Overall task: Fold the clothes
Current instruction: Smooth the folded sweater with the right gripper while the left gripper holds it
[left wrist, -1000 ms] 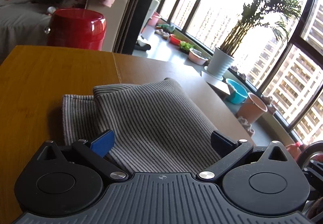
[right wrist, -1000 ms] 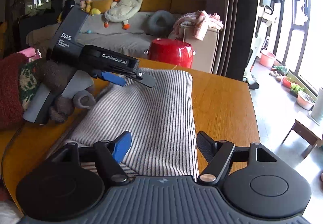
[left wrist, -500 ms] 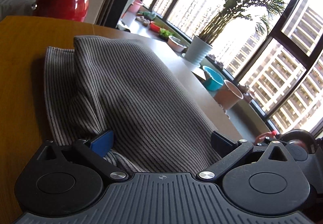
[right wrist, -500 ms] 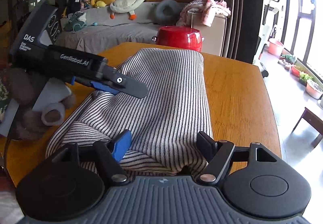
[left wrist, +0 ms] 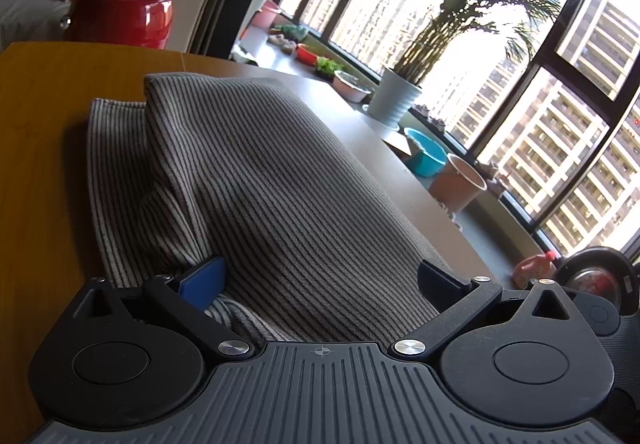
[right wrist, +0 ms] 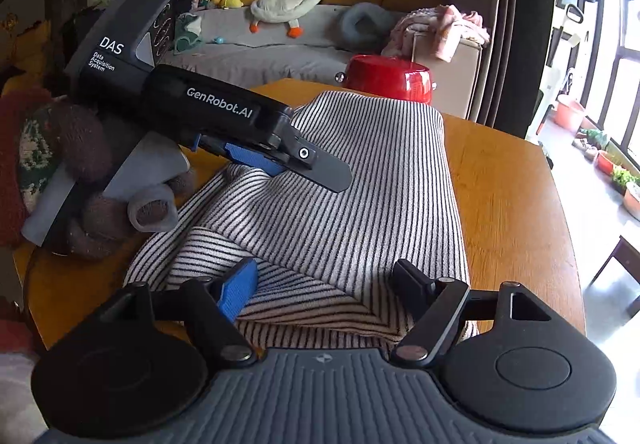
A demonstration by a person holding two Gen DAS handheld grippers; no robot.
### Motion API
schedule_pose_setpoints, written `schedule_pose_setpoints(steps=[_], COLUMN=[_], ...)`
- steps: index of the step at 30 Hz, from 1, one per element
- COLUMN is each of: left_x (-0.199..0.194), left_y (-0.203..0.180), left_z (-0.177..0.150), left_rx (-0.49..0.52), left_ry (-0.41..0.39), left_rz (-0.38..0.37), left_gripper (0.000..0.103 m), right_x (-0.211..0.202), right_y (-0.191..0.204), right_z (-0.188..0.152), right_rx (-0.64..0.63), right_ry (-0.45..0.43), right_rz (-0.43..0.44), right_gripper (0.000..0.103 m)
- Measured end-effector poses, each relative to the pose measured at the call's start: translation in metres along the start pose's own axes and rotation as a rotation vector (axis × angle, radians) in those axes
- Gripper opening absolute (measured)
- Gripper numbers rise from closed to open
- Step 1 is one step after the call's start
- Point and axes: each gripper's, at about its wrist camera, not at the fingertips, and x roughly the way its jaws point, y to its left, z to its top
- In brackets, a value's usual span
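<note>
— While both of them hover that low, what are they doing to the striped garment [right wrist: 360,196]?

— Lifting its near edge, I'd judge, to carry it over the rest. It lies on the wooden surface [right wrist: 508,180], far end flat, near end humped up in layers.

— Are they gripping it?

— The left hand-held gripper [left wrist: 320,280] has its jaws spread wide with cloth bunched between them; the right hand-held gripper [right wrist: 324,280] is likewise parted, fabric draped across the gap. Neither looks clenched.

— And the cloth itself?

— Soft, ribbed, thin dark stripes on pale grey; one edge is doubled under, slightly rumpled.
</note>
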Motion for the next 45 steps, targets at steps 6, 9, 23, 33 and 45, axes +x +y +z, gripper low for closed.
schedule_pose_setpoints(steps=[6,9,23,33,45], left_x=[-0.001,-0.002,-0.003,-0.058,-0.121], left_y=[0.0,0.0,0.001,0.024,-0.017], left_z=[-0.001,-0.001,-0.004,0.012,-0.02], left_rx=[0.007,0.007,0.015,0.002,0.335], left_ry=[-0.005,-0.007,-0.016,-0.104,-0.085], left_rz=[0.002,0.003,-0.008,0.045,0.102], left_gripper=[0.103,0.103,0.103,0.103,0.103], right_x=[0.002,0.0,-0.006,-0.025,0.035], right_y=[0.011,0.021,-0.03,0.005,0.02], right_z=[-0.005,-0.009,0.001,0.006,0.019], right_rx=[0.012,-0.006,0.099,-0.256,-0.2], right_ry=[0.012,0.009,-0.004,-0.024,0.101], right_rz=[0.025,0.037,-0.067,0.083,0.228], right_gripper=[0.079,0.082,0.074,0.083,0.068])
